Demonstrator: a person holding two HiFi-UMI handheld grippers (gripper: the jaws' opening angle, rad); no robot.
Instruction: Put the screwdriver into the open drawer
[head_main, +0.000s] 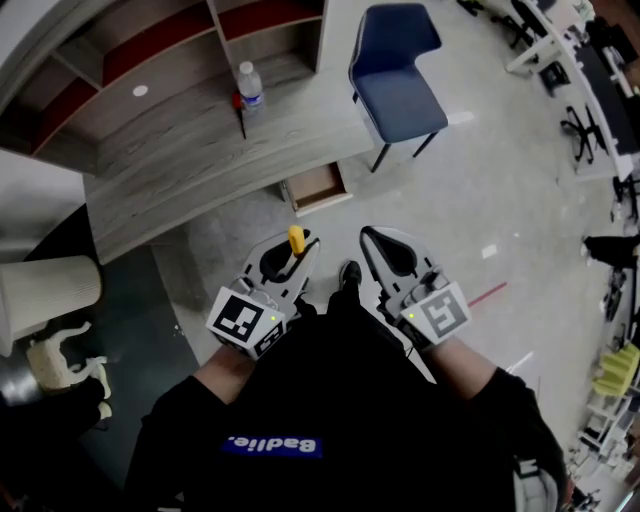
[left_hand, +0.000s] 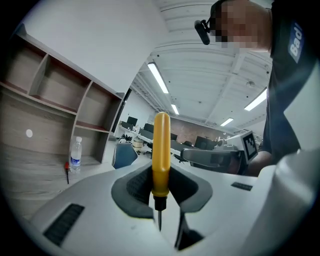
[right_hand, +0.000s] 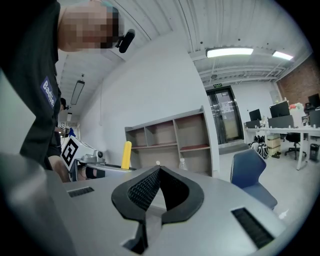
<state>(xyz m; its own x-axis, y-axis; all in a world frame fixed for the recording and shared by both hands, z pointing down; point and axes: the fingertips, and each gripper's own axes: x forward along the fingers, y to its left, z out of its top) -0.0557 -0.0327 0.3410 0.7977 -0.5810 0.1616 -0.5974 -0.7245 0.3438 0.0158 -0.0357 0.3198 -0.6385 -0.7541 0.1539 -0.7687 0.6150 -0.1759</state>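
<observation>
Water bottle (head_main: 250, 86): upright on the counter (head_main: 170, 170), below the shelves (head_main: 150, 60).
Blue chair (head_main: 398, 78): at the counter's right end.

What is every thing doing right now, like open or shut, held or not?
left gripper: shut on the yellow screwdriver.
yellow screwdriver: handle up, held in the left gripper.
right gripper: shut, empty.
drawer: open.
water bottle: upright on the desk, capped.
red screwdriver: lying on the desk beside the bottle.

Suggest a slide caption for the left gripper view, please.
Left gripper clamps a yellow-handled screwdriver, handle up; water bottle on the desk behind.
</observation>
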